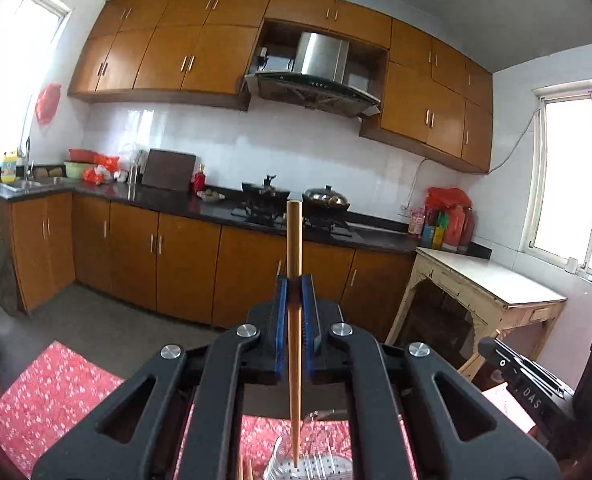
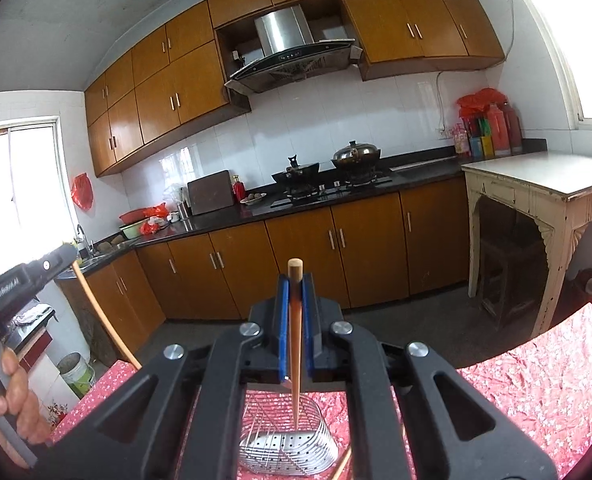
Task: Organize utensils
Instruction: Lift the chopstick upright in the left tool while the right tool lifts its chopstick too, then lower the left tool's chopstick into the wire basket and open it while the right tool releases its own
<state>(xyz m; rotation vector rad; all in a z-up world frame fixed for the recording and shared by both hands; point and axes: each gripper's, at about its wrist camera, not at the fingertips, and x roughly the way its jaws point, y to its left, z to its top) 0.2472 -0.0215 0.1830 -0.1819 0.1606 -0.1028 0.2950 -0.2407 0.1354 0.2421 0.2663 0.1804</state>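
Observation:
My left gripper (image 1: 294, 280) is shut on a wooden chopstick (image 1: 294, 240). The chopstick runs between the blue pads, thick end up, thin tip down over a wire and perforated steel utensil basket (image 1: 315, 466). My right gripper (image 2: 294, 280) is shut on a second wooden chopstick (image 2: 295, 344), its tip hanging over the same basket (image 2: 292, 448). The left gripper body (image 2: 20, 280) with its chopstick (image 2: 100, 316) shows at the left of the right wrist view. The right gripper body (image 1: 527, 384) shows at the right of the left wrist view.
The basket stands on a table with a red flowered cloth (image 2: 535, 384). More chopstick ends (image 1: 244, 470) lie beside the basket. Beyond are a kitchen counter with a stove and pots (image 2: 323, 184) and a pale side table (image 2: 543, 176).

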